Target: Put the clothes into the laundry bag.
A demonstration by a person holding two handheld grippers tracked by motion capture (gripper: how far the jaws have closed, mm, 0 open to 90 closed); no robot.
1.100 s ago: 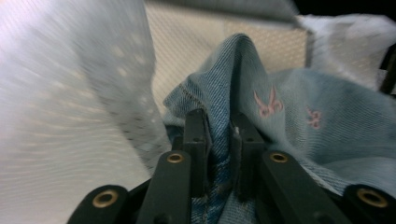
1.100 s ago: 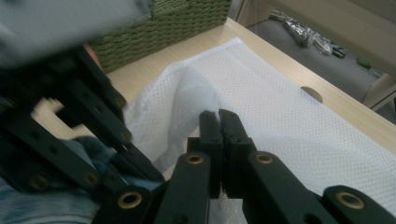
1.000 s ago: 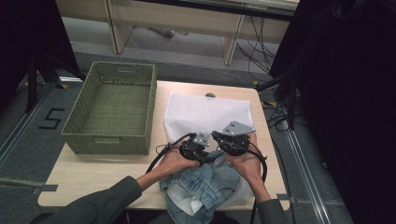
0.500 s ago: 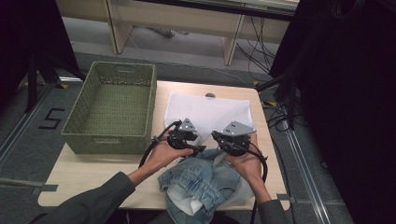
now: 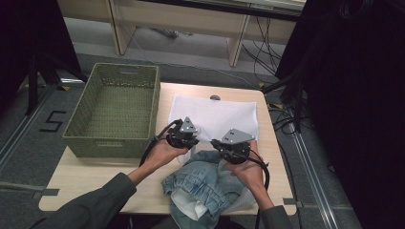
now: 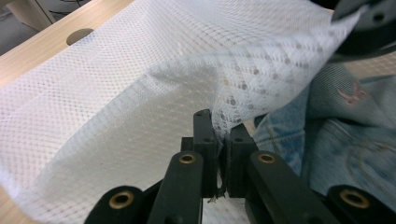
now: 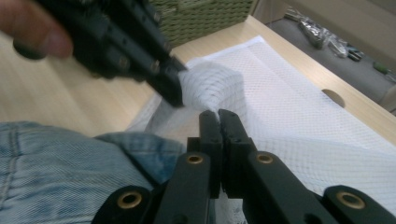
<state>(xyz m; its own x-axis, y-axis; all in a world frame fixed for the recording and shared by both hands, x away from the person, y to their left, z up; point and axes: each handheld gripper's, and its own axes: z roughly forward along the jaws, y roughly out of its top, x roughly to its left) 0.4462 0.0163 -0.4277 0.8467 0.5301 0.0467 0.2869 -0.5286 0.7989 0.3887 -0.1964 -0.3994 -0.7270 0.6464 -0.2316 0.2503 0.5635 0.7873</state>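
Pinching the white mesh laundry bag (image 5: 215, 117), the closed left gripper (image 5: 184, 136) has swung toward nine o'clock. The right gripper (image 5: 235, 149) clamps the same edge, probably opening its mouth for the crumpled blue denim garment (image 5: 200, 183).

Seen from high above the near side of the table (image 5: 95, 181), facing forward and down, at a distance. Seen from the left gripper, very close along its fingers (image 6: 205, 135) into white mesh fabric (image 6: 116, 93). Seen from the right gripper, equally close. Shared across all three: mesh fabric, denim garment (image 5: 205, 181), table.
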